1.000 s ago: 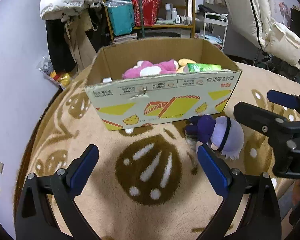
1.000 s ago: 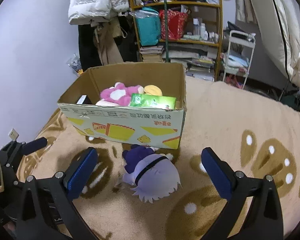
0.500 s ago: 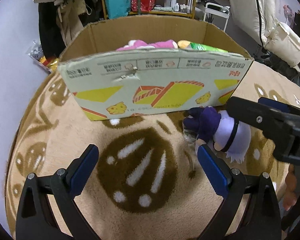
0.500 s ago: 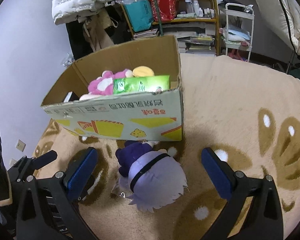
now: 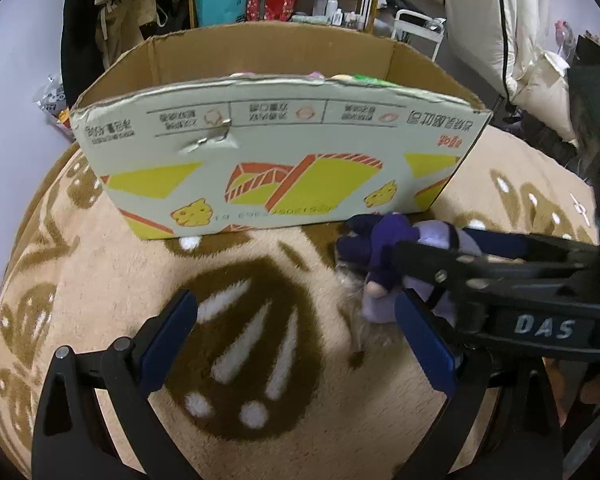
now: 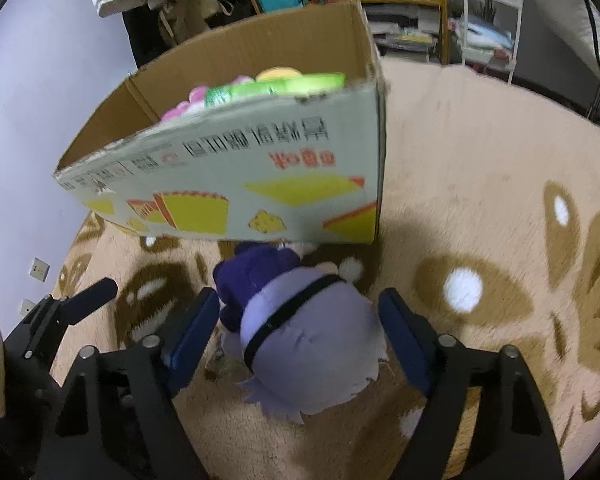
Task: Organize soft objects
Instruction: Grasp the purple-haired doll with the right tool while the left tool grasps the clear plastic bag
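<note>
White capitals "DAS" stand on the black body of the right gripper point(image 5: 452, 256), at the lower right of the left wrist view. The cardboard box point(image 5: 276, 168) bears inverted red and grey print, not legible.

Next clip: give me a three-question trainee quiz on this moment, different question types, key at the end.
1. True or false: the plush doll lies inside the cardboard box.
2. Which tool straddles the doll? A left tool B right tool
3. Fill in: the left tool hangs over bare ____.

Key: 1 false, it lies on the blanket against the box front. 2 B; its jaws have just been closing, the pads not clearly pressing yet. 3 blanket.
</note>
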A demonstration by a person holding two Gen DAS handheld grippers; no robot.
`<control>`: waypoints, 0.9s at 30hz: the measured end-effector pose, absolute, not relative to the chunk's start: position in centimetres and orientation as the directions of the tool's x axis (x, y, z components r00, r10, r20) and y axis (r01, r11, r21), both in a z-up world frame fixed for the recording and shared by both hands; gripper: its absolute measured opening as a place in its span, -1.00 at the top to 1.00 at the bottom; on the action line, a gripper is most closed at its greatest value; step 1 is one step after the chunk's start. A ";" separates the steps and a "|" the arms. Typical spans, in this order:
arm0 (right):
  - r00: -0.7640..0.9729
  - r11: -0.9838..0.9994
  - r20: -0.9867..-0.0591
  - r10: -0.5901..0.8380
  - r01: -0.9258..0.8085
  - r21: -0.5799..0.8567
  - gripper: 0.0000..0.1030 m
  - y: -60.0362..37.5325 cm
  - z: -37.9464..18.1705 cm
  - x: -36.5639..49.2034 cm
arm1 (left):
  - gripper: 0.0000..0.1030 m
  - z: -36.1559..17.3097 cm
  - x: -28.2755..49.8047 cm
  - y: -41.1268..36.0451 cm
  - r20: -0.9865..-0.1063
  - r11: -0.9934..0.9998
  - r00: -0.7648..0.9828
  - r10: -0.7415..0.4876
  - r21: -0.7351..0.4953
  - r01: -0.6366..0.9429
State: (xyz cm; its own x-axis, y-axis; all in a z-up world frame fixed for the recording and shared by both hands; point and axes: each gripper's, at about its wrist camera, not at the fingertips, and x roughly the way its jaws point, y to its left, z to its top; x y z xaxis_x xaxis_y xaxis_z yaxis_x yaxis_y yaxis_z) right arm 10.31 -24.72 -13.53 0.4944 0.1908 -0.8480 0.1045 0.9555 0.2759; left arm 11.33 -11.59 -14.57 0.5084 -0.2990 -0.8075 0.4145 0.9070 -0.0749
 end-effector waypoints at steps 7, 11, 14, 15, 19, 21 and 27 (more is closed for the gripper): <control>0.436 0.942 -0.875 0.210 0.150 0.300 -0.46 -25.2 -15.1 10.5 | -0.91 -15.5 11.7 -12.4 -0.824 0.906 0.492 -0.282 -0.060 0.418; 0.440 0.934 -0.870 0.220 0.162 0.318 -0.36 -25.6 -15.0 10.3 | -0.91 -15.9 11.7 -13.0 -0.829 0.898 0.482 -0.284 -0.053 0.437; 0.449 0.941 -0.870 0.205 0.153 0.300 -0.33 -25.3 -14.8 10.1 | -0.91 -16.1 11.5 -13.8 -0.833 0.888 0.473 -0.289 -0.049 0.456; 0.453 0.945 -0.870 0.194 0.150 0.289 -0.33 -25.2 -14.6 10.0 | -0.91 -16.2 11.4 -14.0 -0.834 0.884 0.470 -0.290 -0.045 0.465; 0.471 0.948 -0.865 0.175 0.157 0.277 -0.32 -25.6 -13.8 9.8 | -0.91 -16.4 11.2 -14.9 -0.836 0.874 0.461 -0.297 -0.043 0.485; 0.475 0.945 -0.863 0.172 0.168 0.281 -0.32 -26.1 -13.6 9.6 | -0.91 -16.5 11.3 -15.2 -0.837 0.872 0.455 -0.305 -0.053 0.487; 0.486 0.939 -0.861 0.154 0.201 0.281 -0.32 -27.3 -12.9 9.1 | -0.91 -16.9 11.3 -15.9 -0.840 0.865 0.439 -0.320 -0.071 0.496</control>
